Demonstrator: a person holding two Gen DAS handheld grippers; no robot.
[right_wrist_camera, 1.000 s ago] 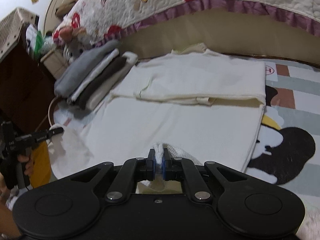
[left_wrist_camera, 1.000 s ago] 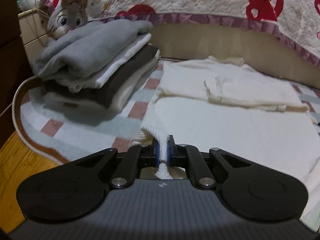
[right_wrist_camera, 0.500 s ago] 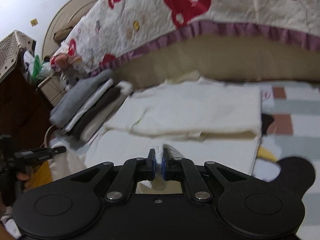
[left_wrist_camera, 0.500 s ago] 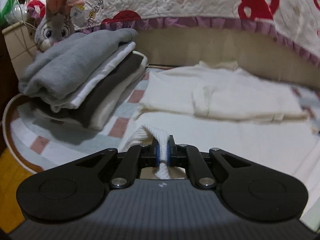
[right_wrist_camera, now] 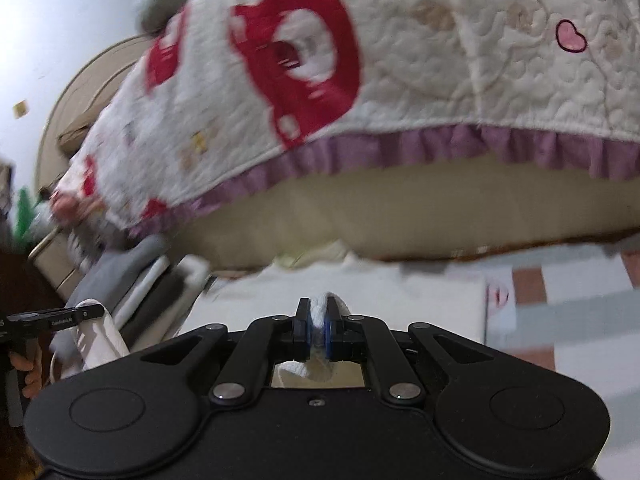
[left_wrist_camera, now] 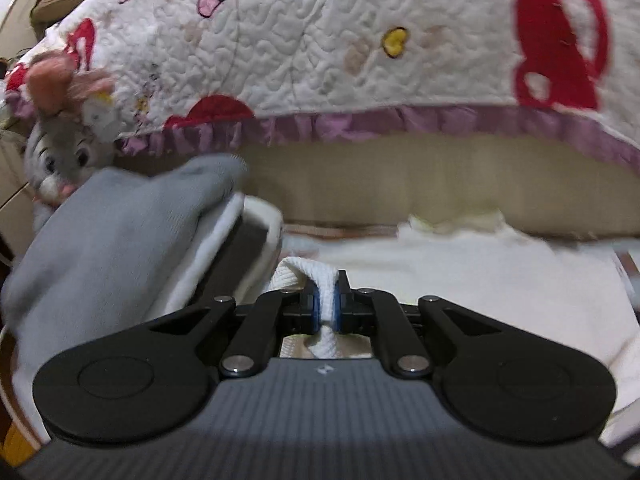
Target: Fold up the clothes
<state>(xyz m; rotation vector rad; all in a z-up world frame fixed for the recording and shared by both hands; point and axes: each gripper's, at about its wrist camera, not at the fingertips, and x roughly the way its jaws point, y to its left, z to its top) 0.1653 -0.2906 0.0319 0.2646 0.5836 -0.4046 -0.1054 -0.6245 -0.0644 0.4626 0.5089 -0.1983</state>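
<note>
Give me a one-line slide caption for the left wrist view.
Left gripper pinches cream garment hem beside stack of folded clothes.

The quilt (left_wrist_camera: 320, 52) is the landmark: creamy white with stitched swirls, big red shapes, a small yellow heart, a pink cupcake motif, and a purple ruffled hem; the right wrist view adds a pink heart outlined in dark red. Below its hem runs a plain beige bed side (left_wrist_camera: 400, 184). Under that lies the cream-white ribbed garment (left_wrist_camera: 480, 280), a fold of it between the blue pads (left_wrist_camera: 316, 308) of the black left gripper (left_wrist_camera: 326, 310); the right gripper (right_wrist_camera: 318, 330) is black with blue pads too. Left of the quilt's hem sits a grey plush rabbit (left_wrist_camera: 60, 152) with pink ears, beside a stack of clothes (left_wrist_camera: 120, 248): grey on top, then white, dark brown and cream. Right of the garment, the rug (right_wrist_camera: 560, 304) shows white, grey-green and reddish-brown blocks.
</note>
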